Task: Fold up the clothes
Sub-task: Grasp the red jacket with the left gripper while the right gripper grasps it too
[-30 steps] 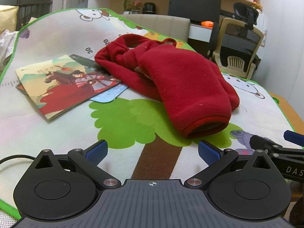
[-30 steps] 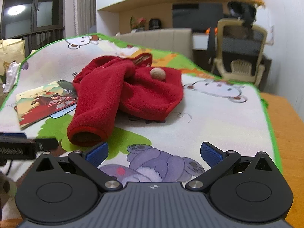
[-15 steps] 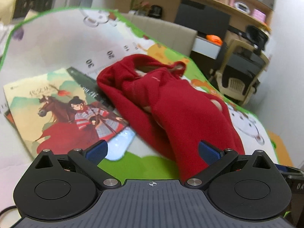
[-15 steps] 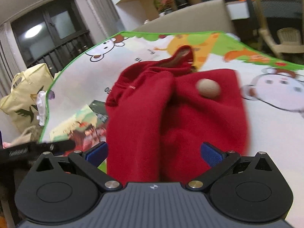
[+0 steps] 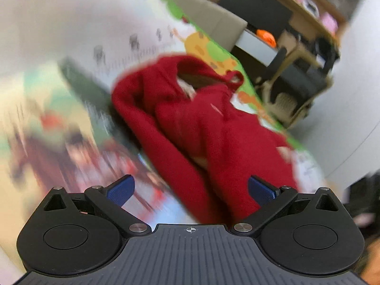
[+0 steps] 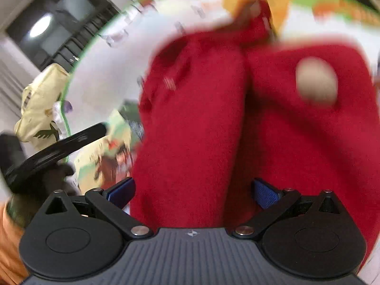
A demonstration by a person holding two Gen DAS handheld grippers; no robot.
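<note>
Hovering with blue pads spread wide and empty, the right gripper (image 6: 192, 193) sits nearer, red garment (image 6: 237, 118) on the mat running lengthwise straight ahead, left gripper (image 5: 190, 191) equally open alongside.

both views close over garment (image 5: 213, 130)

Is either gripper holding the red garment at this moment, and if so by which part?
Nothing is held. The left gripper and right gripper both stand open over the red garment, its fabric showing between their fingers, unclamped.
</note>
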